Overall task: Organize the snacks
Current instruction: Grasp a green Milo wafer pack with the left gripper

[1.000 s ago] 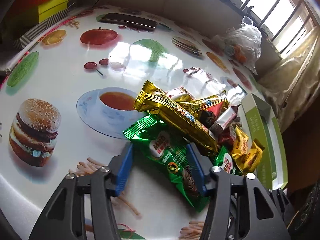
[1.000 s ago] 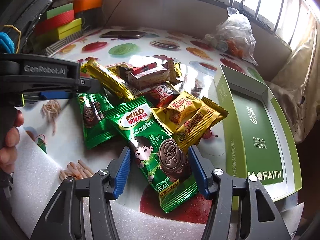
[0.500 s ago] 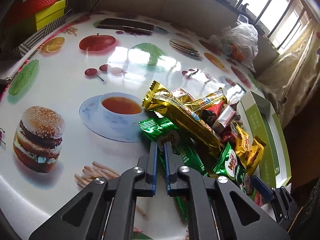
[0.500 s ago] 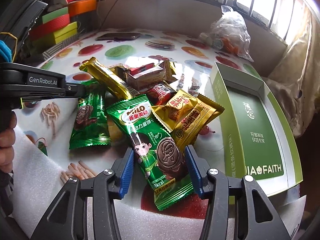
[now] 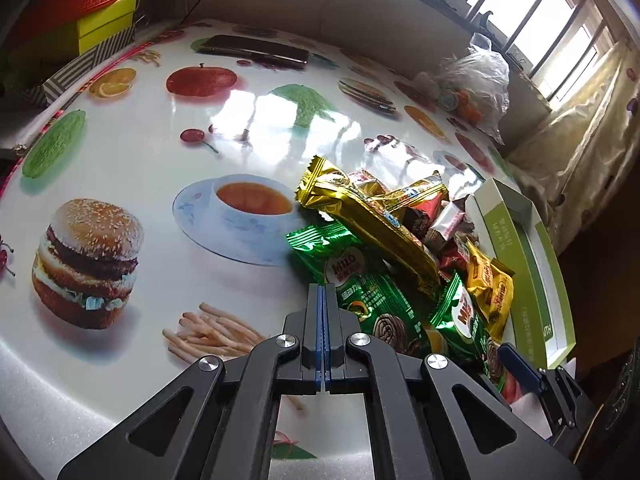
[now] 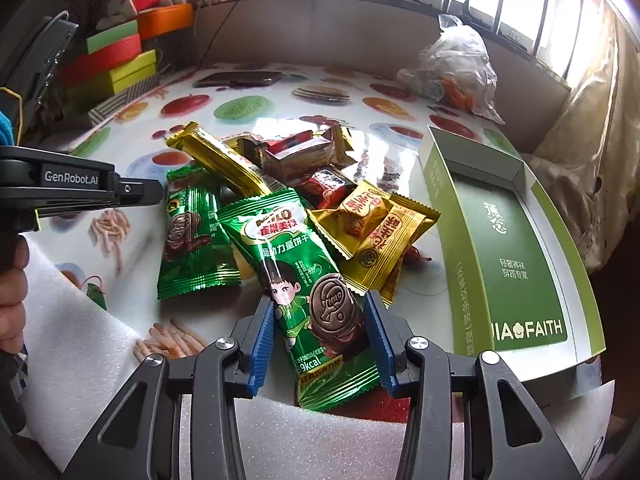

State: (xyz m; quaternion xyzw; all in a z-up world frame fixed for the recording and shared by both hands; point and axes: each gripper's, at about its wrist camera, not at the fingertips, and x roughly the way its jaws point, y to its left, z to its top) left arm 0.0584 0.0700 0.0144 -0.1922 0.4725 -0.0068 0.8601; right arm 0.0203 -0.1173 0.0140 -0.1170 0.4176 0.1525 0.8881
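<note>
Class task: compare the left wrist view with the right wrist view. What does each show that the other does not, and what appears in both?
Only the left wrist view shows the printed burger and the left gripper shut from the front. Only the right shows the person's hand and the right gripper open around a green Milo packet. Both show the gold bar, the green box and the plastic bag.

green box [image 5: 536,264]: near end cut off by right gripper [image 5: 520,364] | gold bar [image 6: 224,160]: lower end hidden under Milo packet [image 6: 296,256] | bag [image 6: 456,68]: contents blurred
</note>
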